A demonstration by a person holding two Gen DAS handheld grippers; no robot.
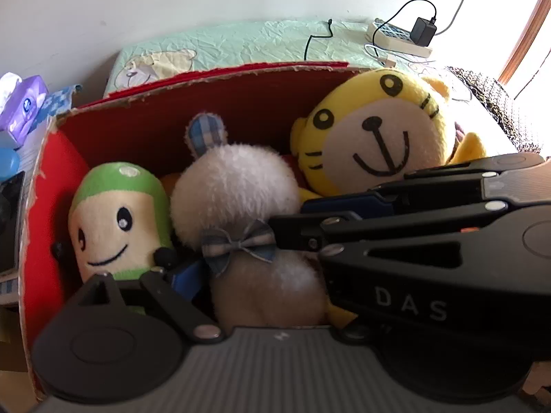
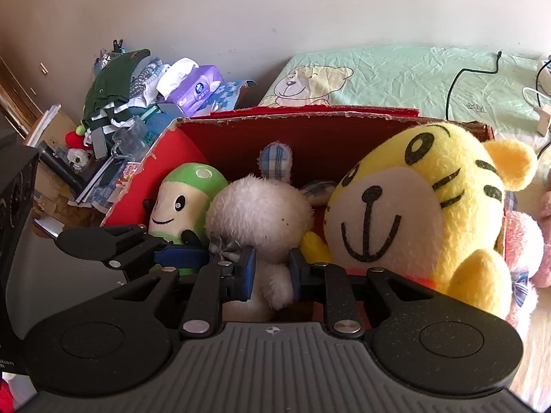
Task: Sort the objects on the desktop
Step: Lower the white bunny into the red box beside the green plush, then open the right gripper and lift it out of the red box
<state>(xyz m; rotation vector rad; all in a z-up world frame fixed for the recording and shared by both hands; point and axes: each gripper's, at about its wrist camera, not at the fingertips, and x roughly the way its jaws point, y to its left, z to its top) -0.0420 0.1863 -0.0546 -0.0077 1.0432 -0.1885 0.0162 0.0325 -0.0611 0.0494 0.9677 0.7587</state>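
The right gripper (image 2: pixel 270 273) pinches the white rabbit plush (image 2: pixel 261 213) between its fingers, inside the red box (image 2: pixel 241 127), between the green-capped doll (image 2: pixel 182 203) at left and the yellow tiger (image 2: pixel 413 213) at right. The left gripper (image 1: pixel 241 261) straddles the rabbit, its fingers spread wide.

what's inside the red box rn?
Red box holds three plush toys: green-capped doll, white bunny in the right gripper, yellow tiger. The toys hide the box floor.

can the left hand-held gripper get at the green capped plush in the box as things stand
Probably yes: the green capped plush sits exposed at the red box's left end, right beside the left hand-held gripper, though the white plush presses against it.
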